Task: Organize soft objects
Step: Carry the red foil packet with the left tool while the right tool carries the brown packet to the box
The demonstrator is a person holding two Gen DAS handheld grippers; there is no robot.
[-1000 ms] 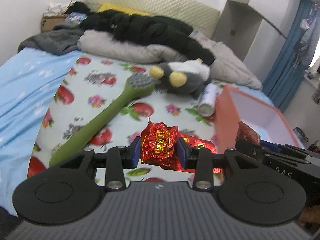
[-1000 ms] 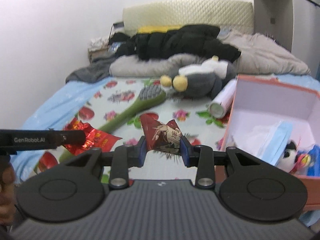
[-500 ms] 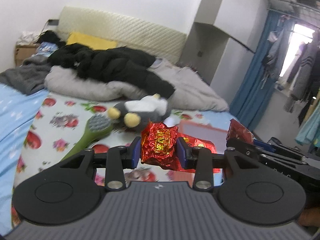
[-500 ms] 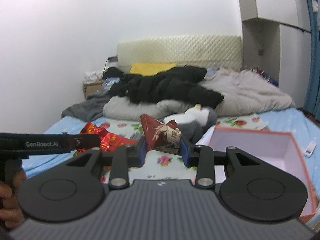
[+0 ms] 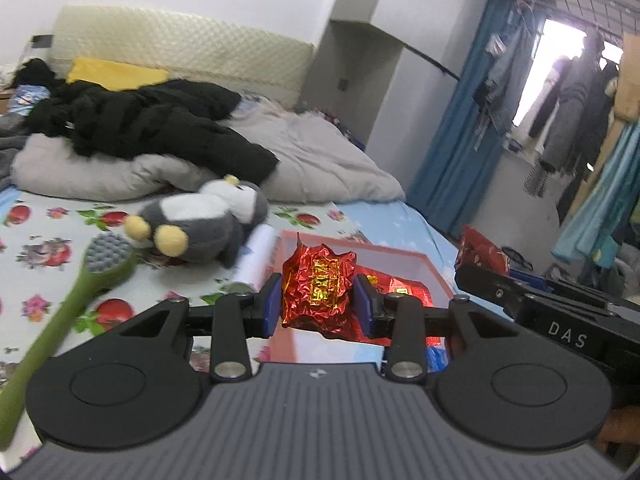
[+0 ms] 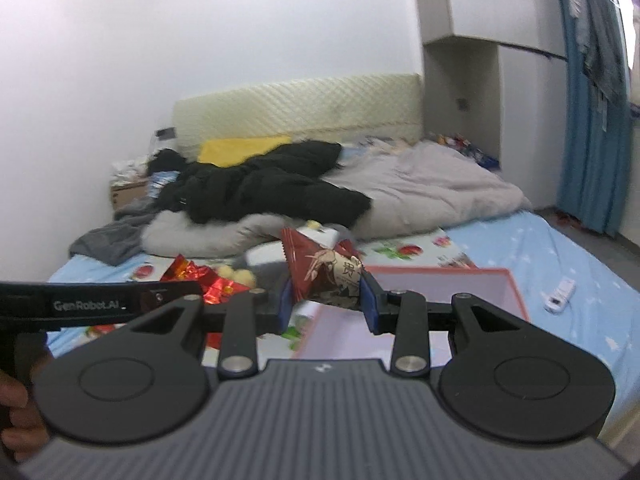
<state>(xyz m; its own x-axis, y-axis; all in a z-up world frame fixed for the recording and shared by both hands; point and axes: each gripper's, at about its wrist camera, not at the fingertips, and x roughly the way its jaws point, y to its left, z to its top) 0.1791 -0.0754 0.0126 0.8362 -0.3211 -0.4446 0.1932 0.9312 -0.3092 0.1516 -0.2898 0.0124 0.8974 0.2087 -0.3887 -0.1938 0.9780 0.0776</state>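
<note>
You are carrying two snack packets toward the pink box (image 5: 430, 270) at once, so judge each drop separately — bring one packet over the open top, let it fall, then do the other, rather than crowding both grippers at the rim. Keep the packets above the box wall as you are crossing it; crinkly foil could snag on the edge. The box is sitting on the flowered sheet (image 5: 52, 248), just in front of both grippers, with a white roll (image 5: 256, 260) touching its far-left corner and a grey plush toy (image 5: 200, 224) just beyond, near a green brush (image 5: 92, 276).

Your left gripper (image 5: 316, 306) is partly closed, its blue pads pinching a crumpled red foil packet (image 5: 318, 290) from both sides. Your right gripper (image 6: 326, 300) is likewise clamping a dark red packet (image 6: 324, 276) printed with a figure — it is standing up between the pads, held by its lower part, so avoid tilting sharply or it may slip.
</note>
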